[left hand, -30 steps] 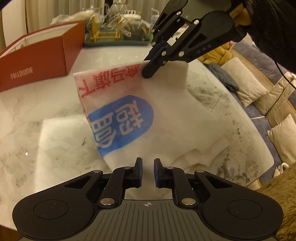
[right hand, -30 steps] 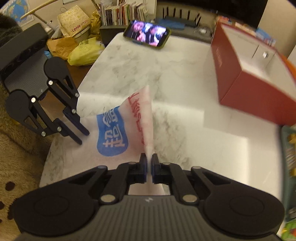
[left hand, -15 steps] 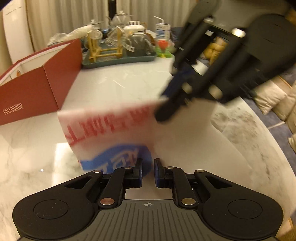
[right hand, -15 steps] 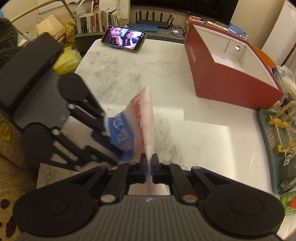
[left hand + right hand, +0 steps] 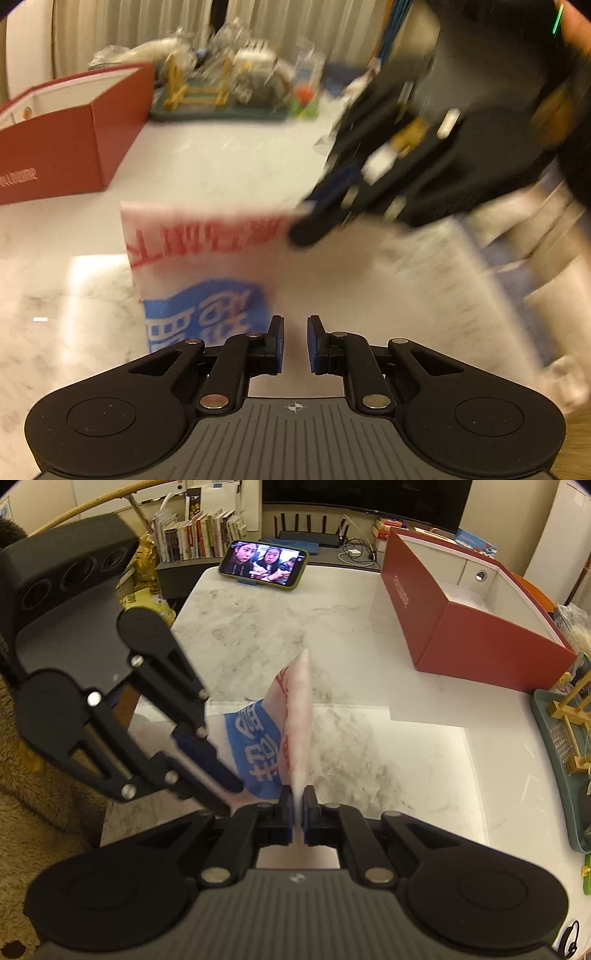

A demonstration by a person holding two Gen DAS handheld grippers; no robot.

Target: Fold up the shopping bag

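The white shopping bag (image 5: 207, 258) with red lettering and a blue logo lies partly on the marble table (image 5: 369, 746); one flap of it stands lifted. My right gripper (image 5: 298, 805) is shut on the flap's edge, the thin sheet pinched between its pads. The left wrist view shows the right gripper (image 5: 299, 236), blurred, at the flap's upper right corner. My left gripper (image 5: 294, 332) is low and close in front of the bag, its jaws a narrow gap apart with nothing between them. In the right wrist view the left gripper (image 5: 229, 794) has its tips at the blue logo.
An open red box (image 5: 461, 627) stands at the table's far side. A green tray (image 5: 221, 107) of glassware sits beyond it. A phone (image 5: 263, 565) is propped at the table's far end. The table edge (image 5: 491, 280) runs close on the right, with cushions beyond it.
The left gripper has moved in toward the bag until its tips reach the blue logo. The right gripper has rolled while keeping its grip, and the lifted flap now stands close to the left gripper.
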